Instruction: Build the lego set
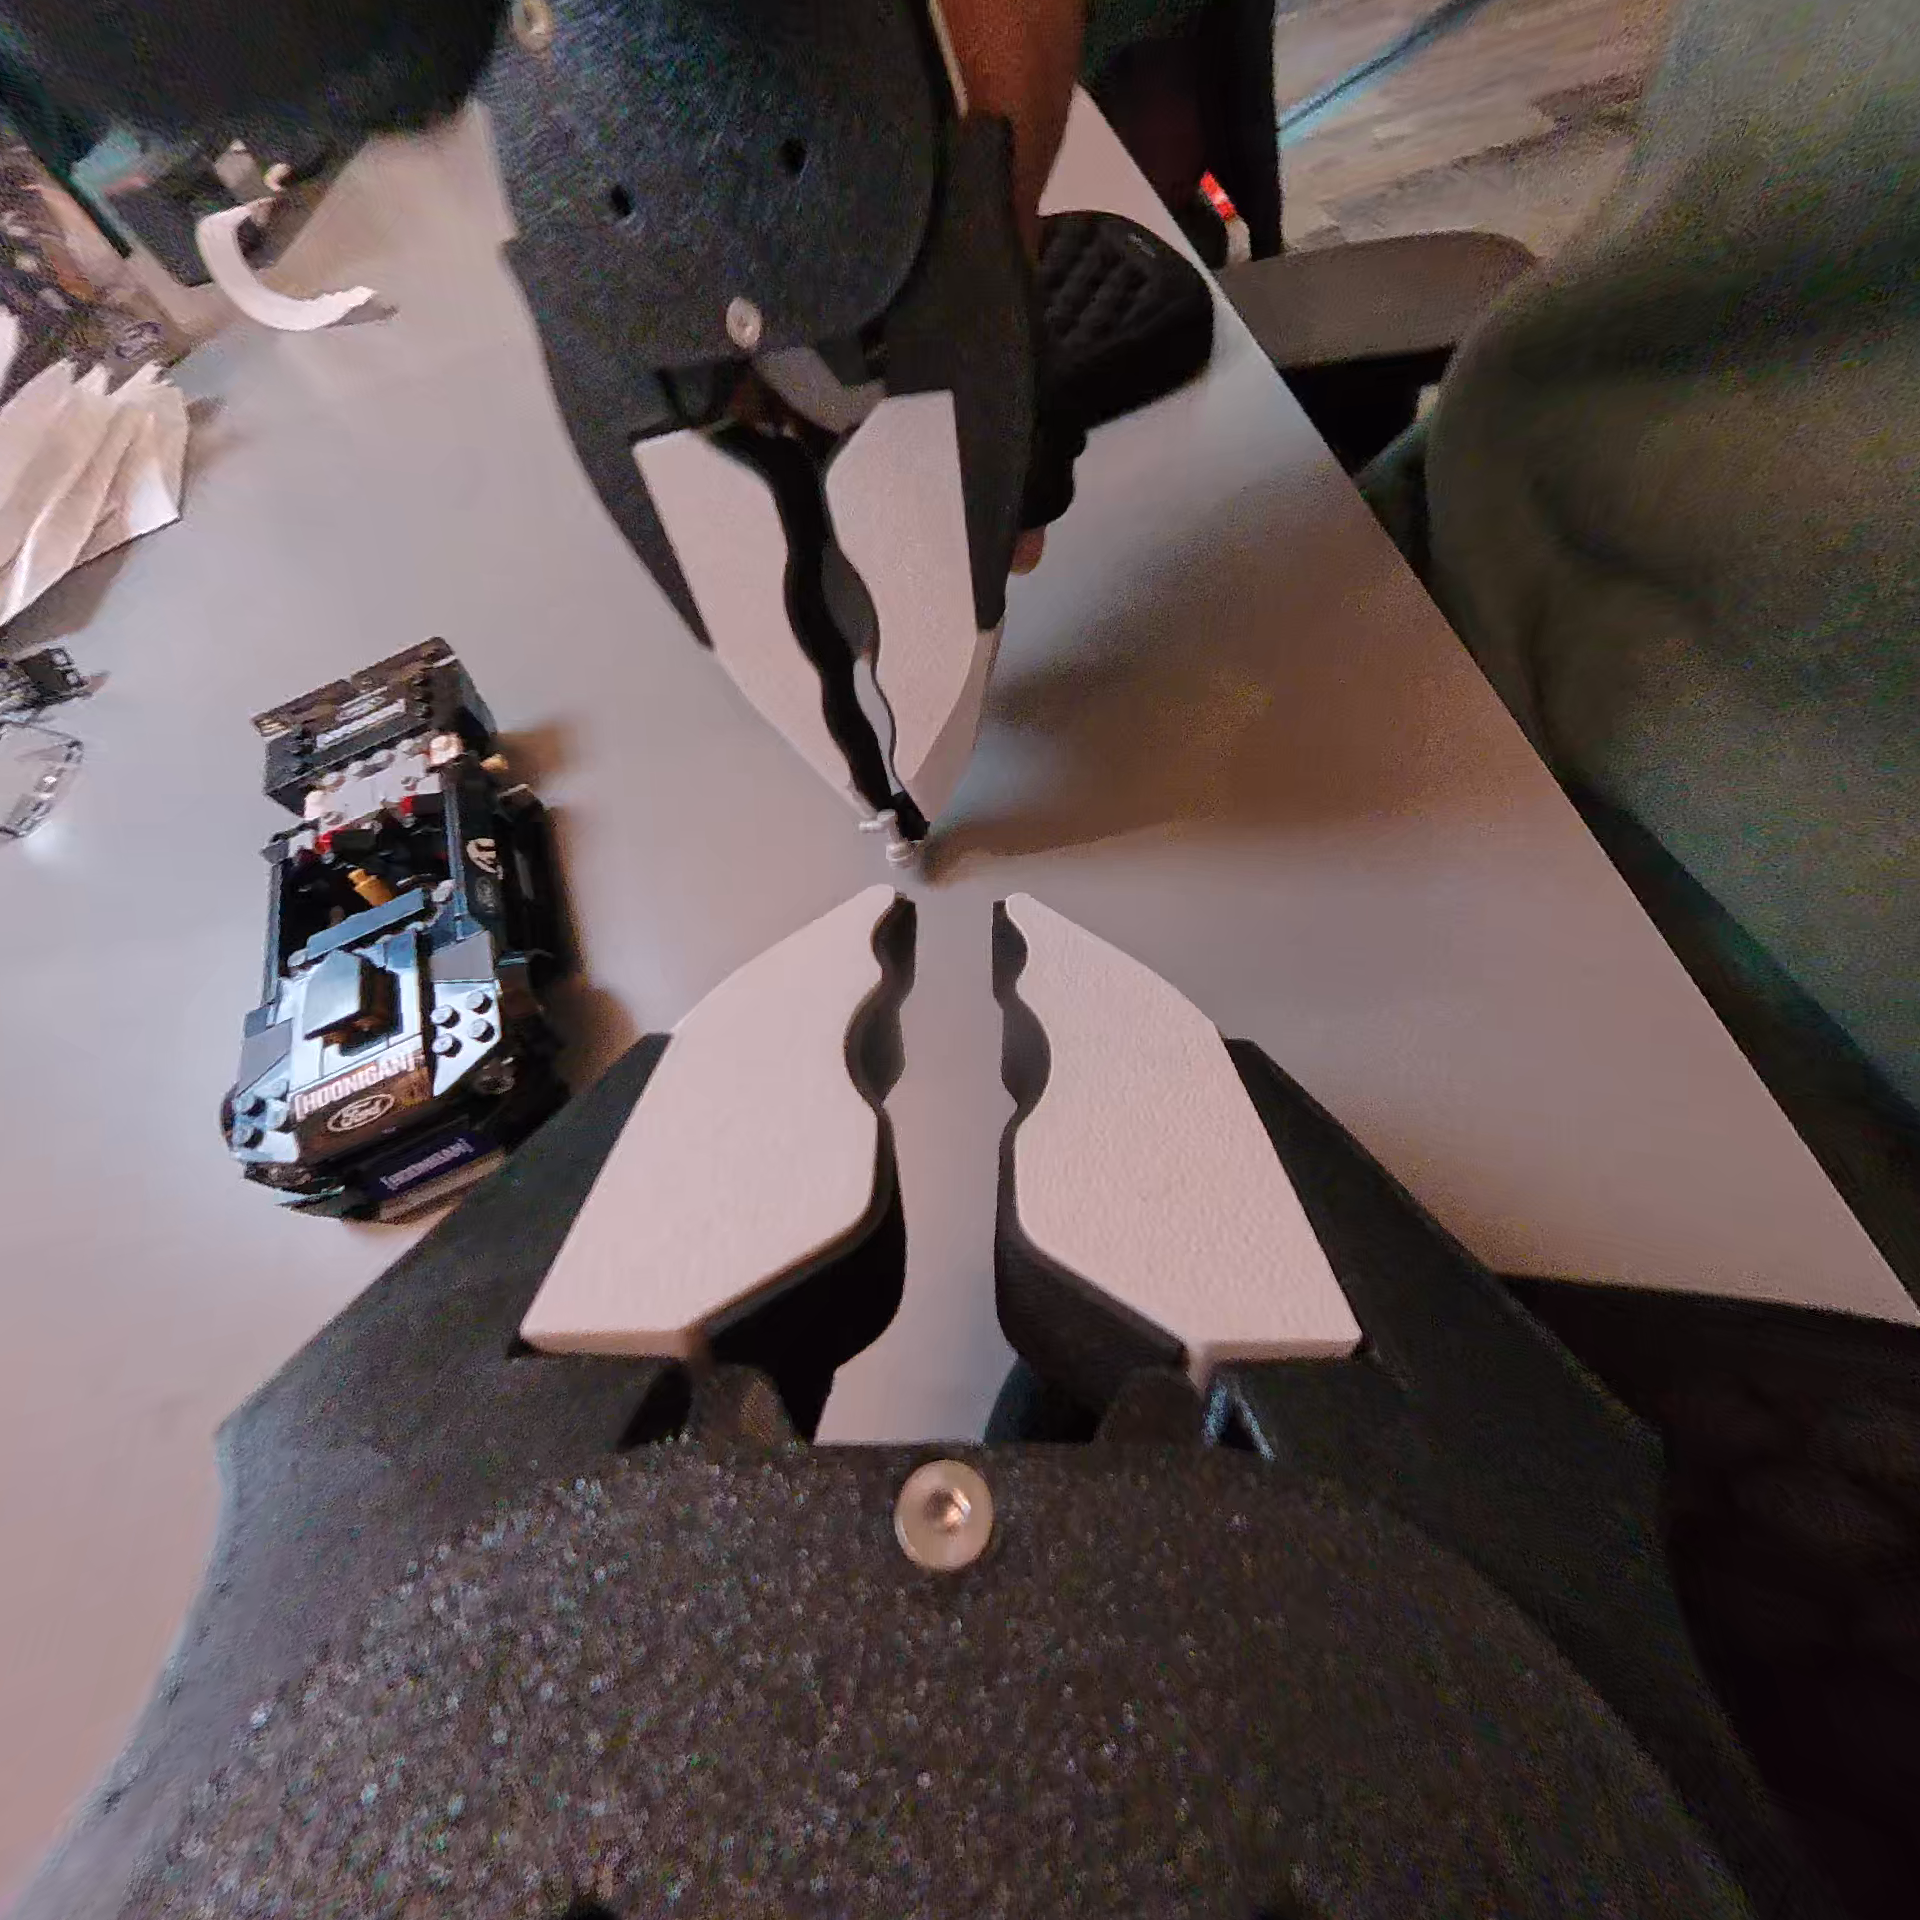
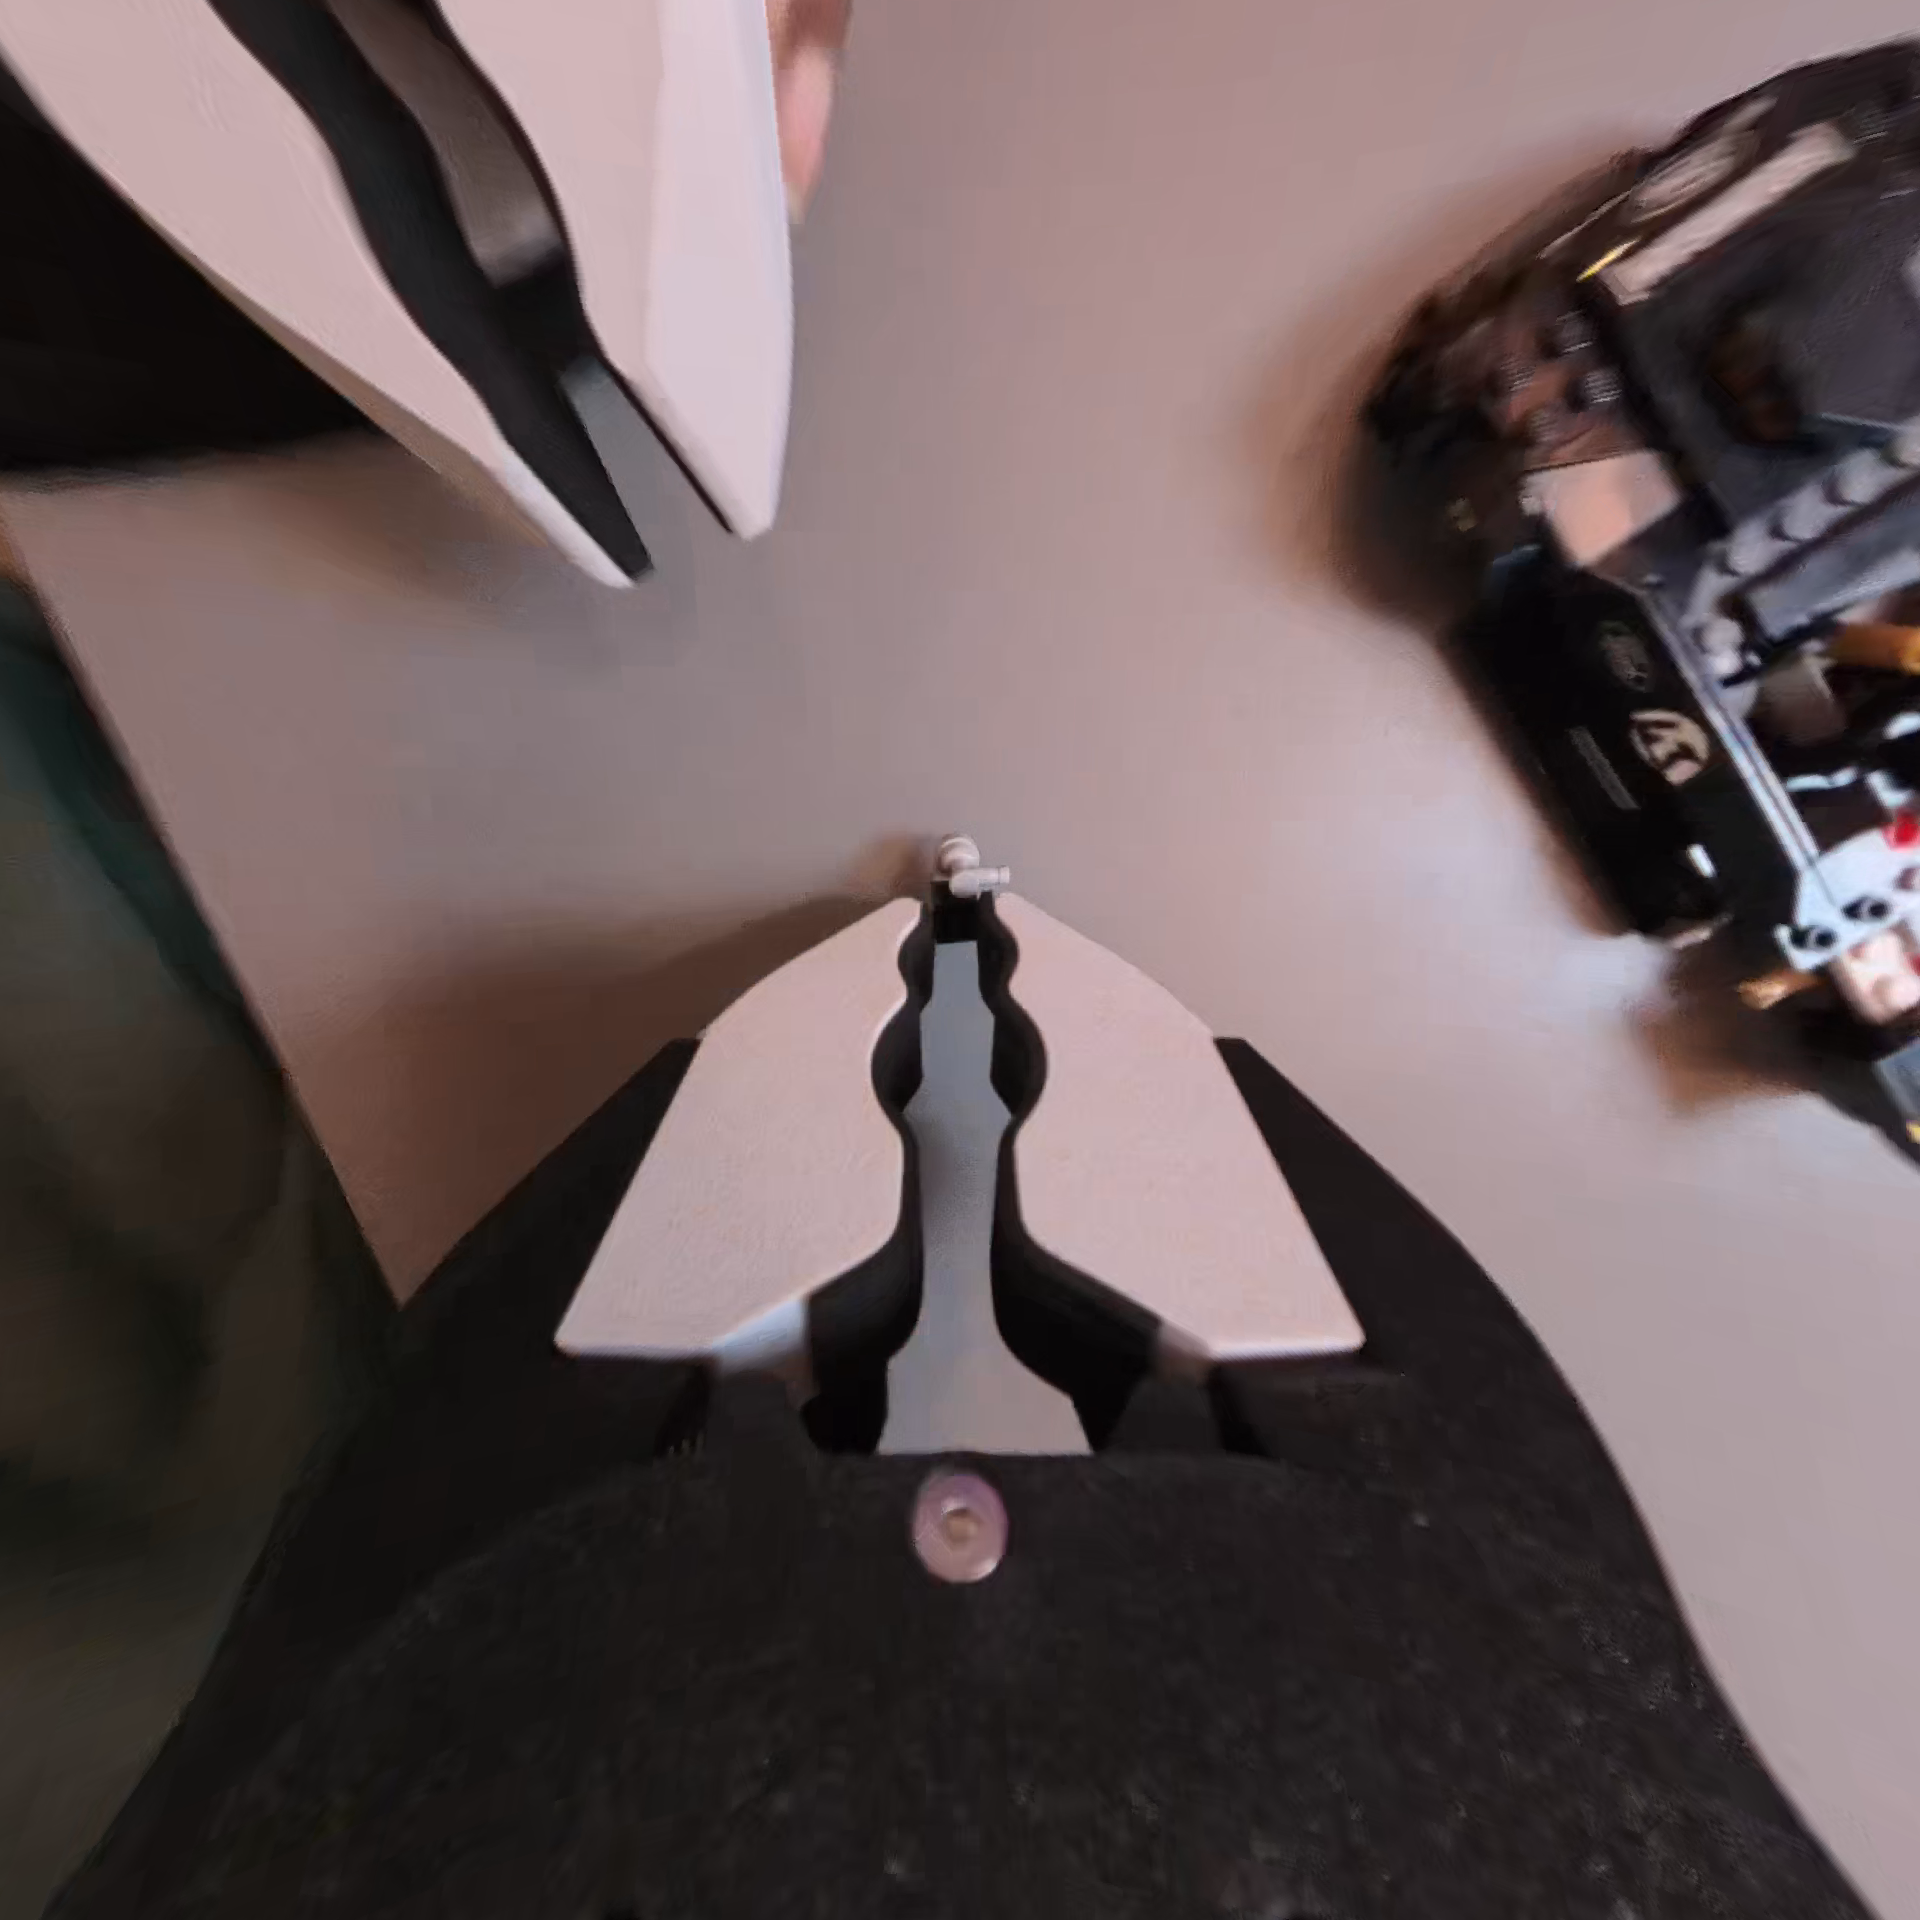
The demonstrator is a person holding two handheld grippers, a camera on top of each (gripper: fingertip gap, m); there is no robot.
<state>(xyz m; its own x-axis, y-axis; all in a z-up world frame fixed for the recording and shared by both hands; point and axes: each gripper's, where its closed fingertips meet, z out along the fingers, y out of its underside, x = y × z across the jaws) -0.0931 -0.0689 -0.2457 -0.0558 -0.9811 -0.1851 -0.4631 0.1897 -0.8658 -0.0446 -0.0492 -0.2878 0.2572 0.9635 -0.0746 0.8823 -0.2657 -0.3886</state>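
Observation:
A partly built black lego car (image 1: 390, 966) lies on the grey table at the left in the left wrist view; it also shows blurred in the right wrist view (image 2: 1704, 623). My right gripper (image 2: 961, 920) is shut on a small black and light grey lego piece (image 2: 964, 878), tips down at the table. In the left wrist view the right gripper (image 1: 904, 821) points down with the same piece (image 1: 891, 836) just beyond my own tips. My left gripper (image 1: 951, 904) is open and empty, a little short of the piece. It also shows in the right wrist view (image 2: 691, 545).
Torn paper bags (image 1: 83, 488) and a clear plastic piece (image 1: 36, 779) lie at the far left. A black glove-like object (image 1: 1122, 312) sits near the table's right edge (image 1: 1455, 582). A person in green clothing (image 1: 1683, 520) is at the right.

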